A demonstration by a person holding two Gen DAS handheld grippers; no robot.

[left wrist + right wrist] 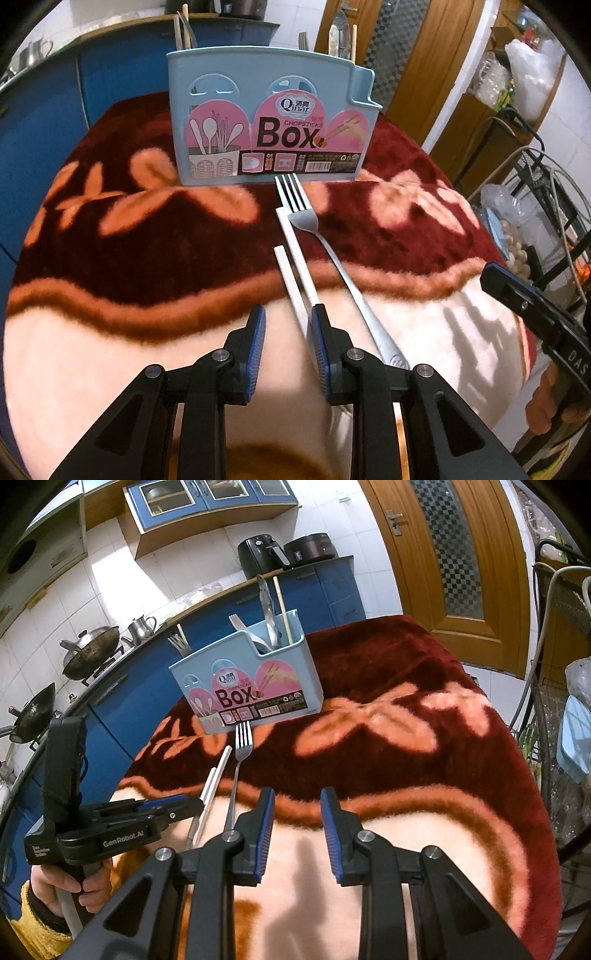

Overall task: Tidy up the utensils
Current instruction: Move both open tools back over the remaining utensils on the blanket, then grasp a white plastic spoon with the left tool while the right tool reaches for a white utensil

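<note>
Two white chopsticks (297, 258) and a steel fork (332, 251) lie side by side on the red and pink floral blanket (147, 240), pointing at a light blue chopsticks box (273, 110). My left gripper (289, 319) is open and low over the near ends of the chopsticks, one of which shows between its pads close to the right one. In the right wrist view the left gripper (192, 804) reaches the chopsticks (212, 786) from the left. My right gripper (298, 803) hangs open with nothing in it, just right of the fork (236, 775). The box (251, 690) holds several utensils.
The blanket covers a table whose edge drops off on the right (524, 775). A blue kitchen counter (110, 709) with woks and a kettle runs behind on the left. A wooden door (461, 554) and a wire rack (561, 701) with bags stand to the right.
</note>
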